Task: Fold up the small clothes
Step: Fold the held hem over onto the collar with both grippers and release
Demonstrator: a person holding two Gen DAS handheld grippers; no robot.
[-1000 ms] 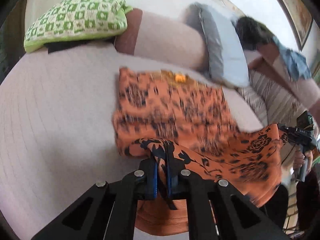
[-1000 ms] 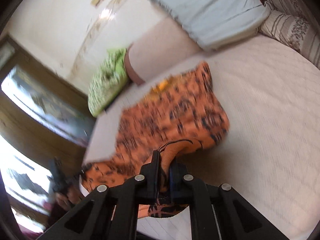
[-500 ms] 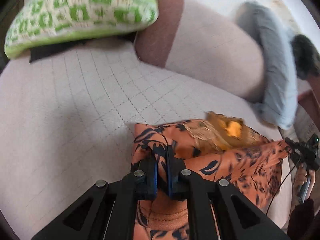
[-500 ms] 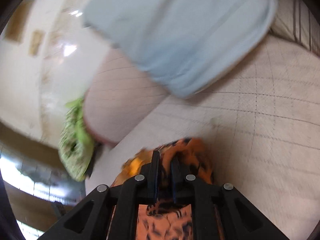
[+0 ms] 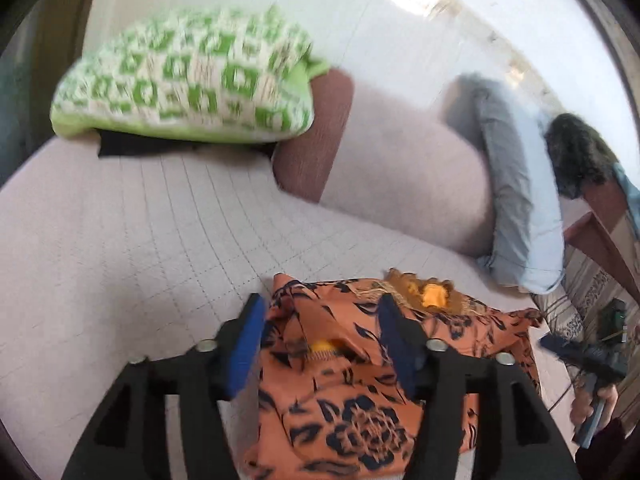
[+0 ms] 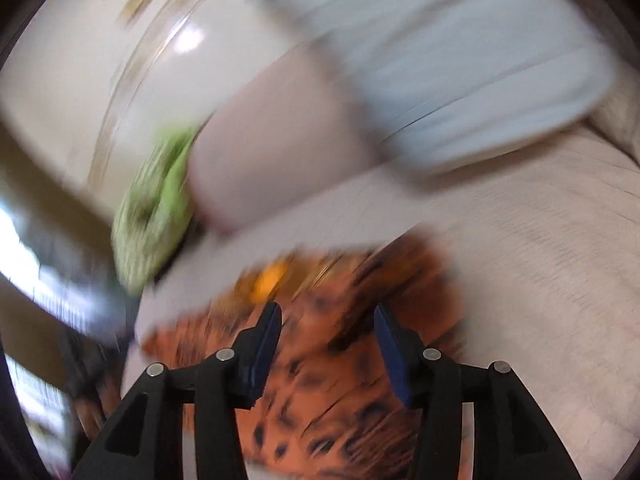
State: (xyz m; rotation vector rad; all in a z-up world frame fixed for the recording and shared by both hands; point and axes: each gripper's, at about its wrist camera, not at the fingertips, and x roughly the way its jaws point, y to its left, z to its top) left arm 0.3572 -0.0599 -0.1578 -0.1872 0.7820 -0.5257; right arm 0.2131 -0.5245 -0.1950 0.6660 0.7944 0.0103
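Right now both tools are letting go. The left gripper (image 5: 320,336) has its 2 jaws opening, and a raised corner of the orange floral garment (image 5: 360,392) stands in the gap with neither blue pad pressing it. The right gripper (image 6: 326,344) is opening too; its view is badly smeared, but the same orange cloth (image 6: 320,400) lies under and between its jaws, and no pinch shows.

The garment sits doubled over on the pale quilted bedcover (image 5: 120,248), directly ahead of and below both tools. Its far edge lies just past the left fingertips, where an orange neck trim (image 5: 432,294) peeks out. From the left tool, the cloth's long axis runs off to the right, toward the right gripper, whose handle (image 5: 588,360) shows at that end in a hand (image 5: 592,408).

Judging from this, 1 fold has just been laid down. The next fold probably runs across that long axis, so each hand would take the end nearest it. The green checked pillow (image 5: 184,80) and grey-blue pillow (image 5: 520,200) lie well beyond.
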